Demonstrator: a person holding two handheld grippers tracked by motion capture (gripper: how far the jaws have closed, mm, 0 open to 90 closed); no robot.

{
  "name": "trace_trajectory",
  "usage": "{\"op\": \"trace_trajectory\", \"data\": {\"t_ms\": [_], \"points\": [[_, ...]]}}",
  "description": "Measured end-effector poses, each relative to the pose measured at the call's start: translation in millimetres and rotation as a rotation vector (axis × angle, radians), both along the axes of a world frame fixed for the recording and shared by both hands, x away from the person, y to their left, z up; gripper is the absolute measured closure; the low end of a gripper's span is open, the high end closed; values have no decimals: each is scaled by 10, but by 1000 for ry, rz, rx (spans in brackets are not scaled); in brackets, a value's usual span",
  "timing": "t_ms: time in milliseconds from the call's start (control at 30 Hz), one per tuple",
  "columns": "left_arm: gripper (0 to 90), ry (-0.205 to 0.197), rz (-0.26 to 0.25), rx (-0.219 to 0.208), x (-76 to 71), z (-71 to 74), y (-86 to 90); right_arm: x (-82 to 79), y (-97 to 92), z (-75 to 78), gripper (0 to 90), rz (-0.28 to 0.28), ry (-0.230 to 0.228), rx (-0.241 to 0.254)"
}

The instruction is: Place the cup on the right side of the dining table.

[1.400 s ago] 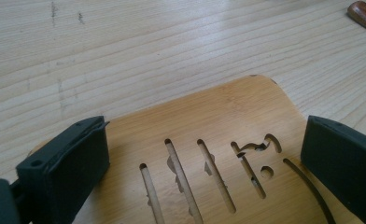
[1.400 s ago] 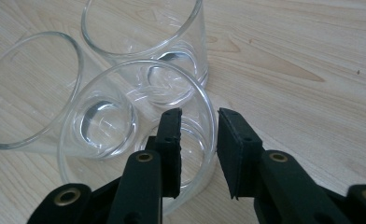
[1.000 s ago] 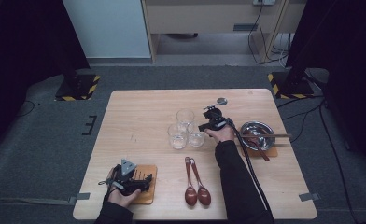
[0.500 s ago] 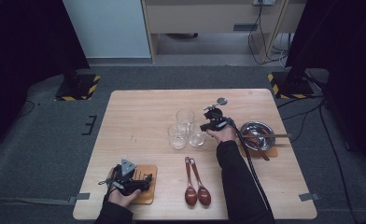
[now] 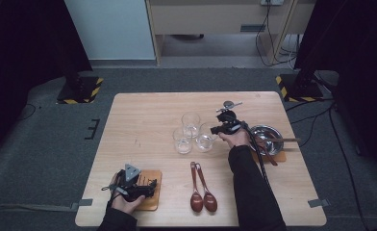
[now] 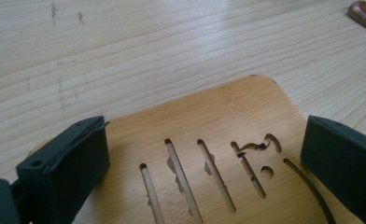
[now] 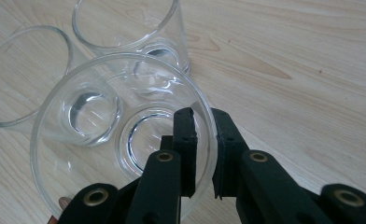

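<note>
Right gripper view: right gripper (image 7: 202, 154) pinches glass (image 7: 102, 116) rim.

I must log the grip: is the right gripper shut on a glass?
Shut: the right gripper pinches the nearest glass wall, one jaw inside, one outside.

Right gripper (image 7: 203, 154): jaws closed further over the last second, brought together on the wall of the nearest glass (image 7: 120, 140), one jaw inside the rim and the other outside. Pads pressed against the glass wall in the right gripper view. In the high view, barely shifted at the right-hand glass (image 5: 205, 140) of the cluster of three; no other displacement visible there. Glass kept upright on the table (image 5: 143, 120), close against its two neighbours.
</note>
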State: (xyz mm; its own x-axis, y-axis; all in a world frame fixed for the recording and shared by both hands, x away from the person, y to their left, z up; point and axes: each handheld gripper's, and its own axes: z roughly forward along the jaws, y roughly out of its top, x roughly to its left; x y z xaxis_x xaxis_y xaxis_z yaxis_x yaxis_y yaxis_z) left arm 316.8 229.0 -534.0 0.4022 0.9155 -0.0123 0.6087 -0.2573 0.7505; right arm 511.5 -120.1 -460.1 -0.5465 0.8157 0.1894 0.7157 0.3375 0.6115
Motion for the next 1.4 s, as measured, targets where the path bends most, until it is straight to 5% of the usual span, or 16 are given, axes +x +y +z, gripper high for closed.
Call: {"op": "trace_trajectory", "data": {"t_ms": [700,1400], "points": [[3,0,0,-1,0,0,0,-69,-340,309,825,-64,-76,99],[3,0,0,0,0,0,0,41,-828,402,825,-174,-112,113]]}}
